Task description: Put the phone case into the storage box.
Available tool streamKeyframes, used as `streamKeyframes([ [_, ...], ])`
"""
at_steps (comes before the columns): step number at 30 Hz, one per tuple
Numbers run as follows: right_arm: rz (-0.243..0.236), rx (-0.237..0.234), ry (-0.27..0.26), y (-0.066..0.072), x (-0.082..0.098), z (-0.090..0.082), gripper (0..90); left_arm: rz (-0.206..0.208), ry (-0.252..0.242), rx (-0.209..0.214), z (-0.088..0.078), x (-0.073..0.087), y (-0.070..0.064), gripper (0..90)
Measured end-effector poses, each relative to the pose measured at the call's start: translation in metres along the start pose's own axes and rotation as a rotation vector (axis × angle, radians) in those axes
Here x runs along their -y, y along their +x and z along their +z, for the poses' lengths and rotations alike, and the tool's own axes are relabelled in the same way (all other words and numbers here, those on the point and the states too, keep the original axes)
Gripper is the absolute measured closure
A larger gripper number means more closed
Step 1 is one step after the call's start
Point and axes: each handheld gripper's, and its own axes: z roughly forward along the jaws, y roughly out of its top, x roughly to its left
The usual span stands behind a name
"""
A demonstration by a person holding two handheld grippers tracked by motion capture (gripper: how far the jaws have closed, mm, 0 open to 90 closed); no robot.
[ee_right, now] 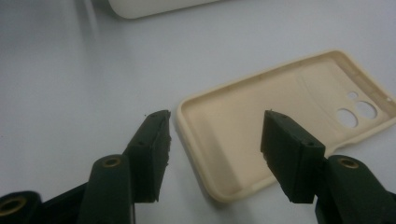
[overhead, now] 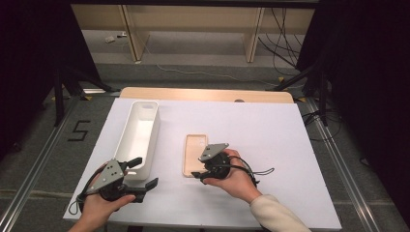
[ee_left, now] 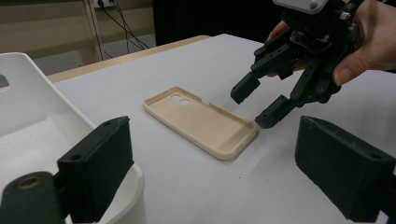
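Note:
A beige phone case (overhead: 195, 153) lies hollow side up on the white table, its camera holes at the far end. My right gripper (overhead: 197, 174) hovers at its near end, tilted down. In the right gripper view the jaws of this gripper (ee_right: 217, 122) straddle the near corner of the case (ee_right: 243, 107): one jaw over bare table, the other over the hollow, pads apart from the rim. The left gripper view shows the same gripper (ee_left: 256, 105) by the case (ee_left: 201, 119). My left gripper (overhead: 143, 173) rests open and empty by the near end of the bin.
A long white bin (overhead: 155, 130) stands left of the case, its near end right by my left gripper's (ee_left: 219, 168) jaws; its wall (ee_left: 28, 93) rises at that view's left. Its edge (ee_right: 154, 7) shows beyond the case. White table (overhead: 270, 140) surface spreads to the right.

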Motion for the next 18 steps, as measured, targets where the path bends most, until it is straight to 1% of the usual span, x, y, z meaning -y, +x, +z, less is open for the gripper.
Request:
streamKeyframes([
  [1,-0.004,-0.014,0.011,0.0,-0.001,0.003,44.9,0.003,0.0,0.001,0.0,0.0,0.0,10.8],
  [2,-0.004,-0.014,0.011,0.0,-0.001,0.003,44.9,0.008,0.0,0.001,0.0,0.0,0.001,10.8],
  [3,-0.008,-0.016,0.014,0.001,-0.001,0.004,45.3,0.002,-0.001,-0.001,0.0,0.0,0.0,10.8],
  [6,0.001,-0.018,0.037,0.002,-0.002,0.008,47.0,0.007,0.0,0.003,0.0,0.0,0.0,10.9],
  [8,-0.005,-0.019,0.035,0.002,-0.002,0.01,47.1,-0.001,-0.001,0.001,0.0,0.0,0.0,10.9],
  [10,-0.014,-0.028,0.055,0.001,-0.002,0.012,47.5,0.007,0.0,0.004,0.0,0.0,0.0,10.9],
  [11,-0.016,-0.024,0.056,0.001,-0.002,0.014,47.7,0.009,0.0,0.004,0.0,0.0,0.0,10.9],
  [12,-0.021,-0.035,0.069,0.001,-0.001,0.015,47.9,0.007,0.0,0.004,0.0,0.0,0.0,10.9],
  [13,-0.025,-0.029,0.08,0.002,0.0,0.017,48.6,0.004,-0.001,0.004,0.0,0.0,0.0,10.9],
  [18,-0.033,-0.032,0.096,0.002,0.001,0.022,50.9,0.006,0.0,0.003,0.0,0.0,0.0,10.9],
])
